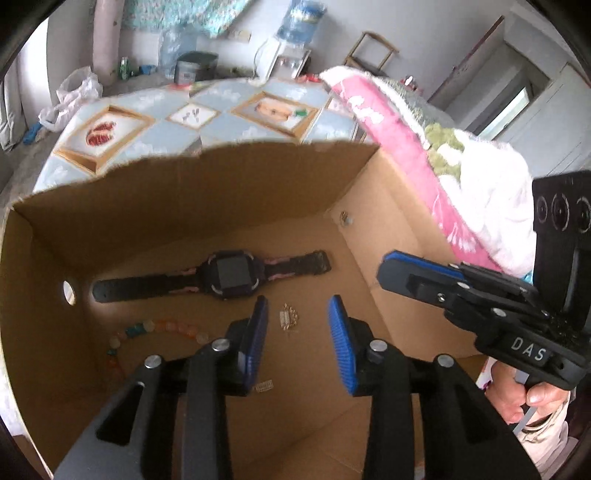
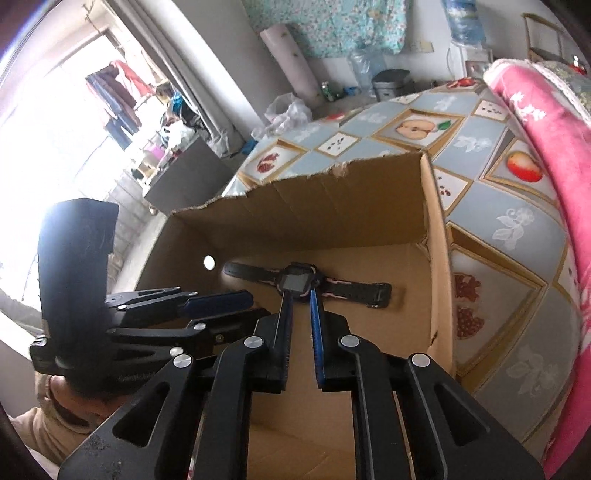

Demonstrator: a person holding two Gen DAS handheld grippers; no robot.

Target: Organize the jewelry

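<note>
A cardboard box (image 1: 207,184) stands on the table and holds the jewelry. A black smartwatch (image 1: 229,275) lies flat on its floor; it also shows in the right wrist view (image 2: 295,282). A small gold chain (image 1: 288,318) lies in front of it, and a bead bracelet (image 1: 155,332) lies at the left. My left gripper (image 1: 297,306) is open and empty above the chain. My right gripper (image 2: 300,295) hangs over the box with its jaws a narrow gap apart and nothing between them; it shows from the side in the left wrist view (image 1: 391,266).
The table has a fruit-patterned cloth (image 2: 498,258). A pink and white blanket (image 1: 443,166) lies along the right side of the box. A small metal piece (image 1: 264,386) lies on the box floor near my left fingers. A water dispenser (image 1: 295,33) stands by the far wall.
</note>
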